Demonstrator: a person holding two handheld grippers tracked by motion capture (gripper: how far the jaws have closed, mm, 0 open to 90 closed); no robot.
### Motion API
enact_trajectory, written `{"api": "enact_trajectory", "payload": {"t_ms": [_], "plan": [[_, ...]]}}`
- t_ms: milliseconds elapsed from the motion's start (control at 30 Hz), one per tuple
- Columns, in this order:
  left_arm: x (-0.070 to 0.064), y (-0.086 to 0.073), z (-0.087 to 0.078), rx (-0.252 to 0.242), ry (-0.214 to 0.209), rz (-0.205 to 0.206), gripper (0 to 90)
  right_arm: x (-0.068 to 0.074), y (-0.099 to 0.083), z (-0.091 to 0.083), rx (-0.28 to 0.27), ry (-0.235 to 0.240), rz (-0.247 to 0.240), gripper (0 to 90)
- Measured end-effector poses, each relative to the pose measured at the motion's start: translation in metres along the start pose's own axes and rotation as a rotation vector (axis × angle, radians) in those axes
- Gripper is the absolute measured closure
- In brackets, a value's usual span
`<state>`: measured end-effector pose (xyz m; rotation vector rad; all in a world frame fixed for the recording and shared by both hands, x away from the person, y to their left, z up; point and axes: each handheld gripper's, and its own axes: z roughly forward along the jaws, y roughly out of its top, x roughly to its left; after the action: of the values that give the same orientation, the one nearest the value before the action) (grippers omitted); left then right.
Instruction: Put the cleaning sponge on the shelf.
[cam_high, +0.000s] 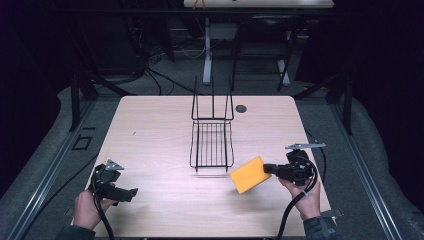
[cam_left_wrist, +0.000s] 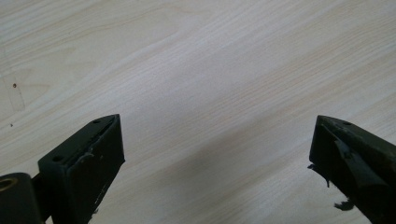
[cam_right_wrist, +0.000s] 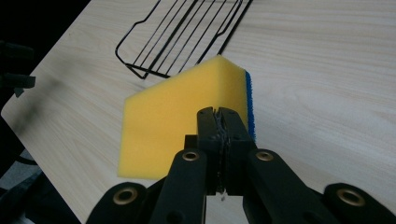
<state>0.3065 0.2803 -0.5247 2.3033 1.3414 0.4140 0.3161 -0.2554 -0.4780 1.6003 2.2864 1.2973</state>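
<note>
The right hand-held gripper (cam_high: 270, 169) is clamping a yellow sponge (cam_high: 247, 174) just off the wire rack's (cam_high: 212, 145) near right corner; the left hand-held gripper (cam_high: 131, 193), jaws apart, is hovering farther off over the surface (cam_high: 150, 130).

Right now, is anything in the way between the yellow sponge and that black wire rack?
Nothing visible is. The right claw holds the sponge just beside the rack's near right corner, with bare table between them. The left claw is open, far off to the side.
</note>
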Motion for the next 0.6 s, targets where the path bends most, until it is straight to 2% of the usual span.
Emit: {"api": "enact_trajectory", "payload": {"t_ms": [267, 500, 600], "plan": [[-0.0023, 0.0003, 0.0011, 0.003, 0.010, 0.009, 8.4, 0.0027, 0.0018, -0.0040, -0.026, 0.009, 0.017, 89.2], [-0.0024, 0.0006, 0.0017, 0.003, 0.009, 0.003, 7.7, 0.0063, 0.0063, -0.0061, -0.047, 0.017, 0.021, 89.3], [-0.0027, 0.0009, 0.0021, 0.001, 0.006, 0.012, 6.5, 0.0093, 0.0102, -0.0058, -0.058, 0.019, 0.017, 89.3]]}}
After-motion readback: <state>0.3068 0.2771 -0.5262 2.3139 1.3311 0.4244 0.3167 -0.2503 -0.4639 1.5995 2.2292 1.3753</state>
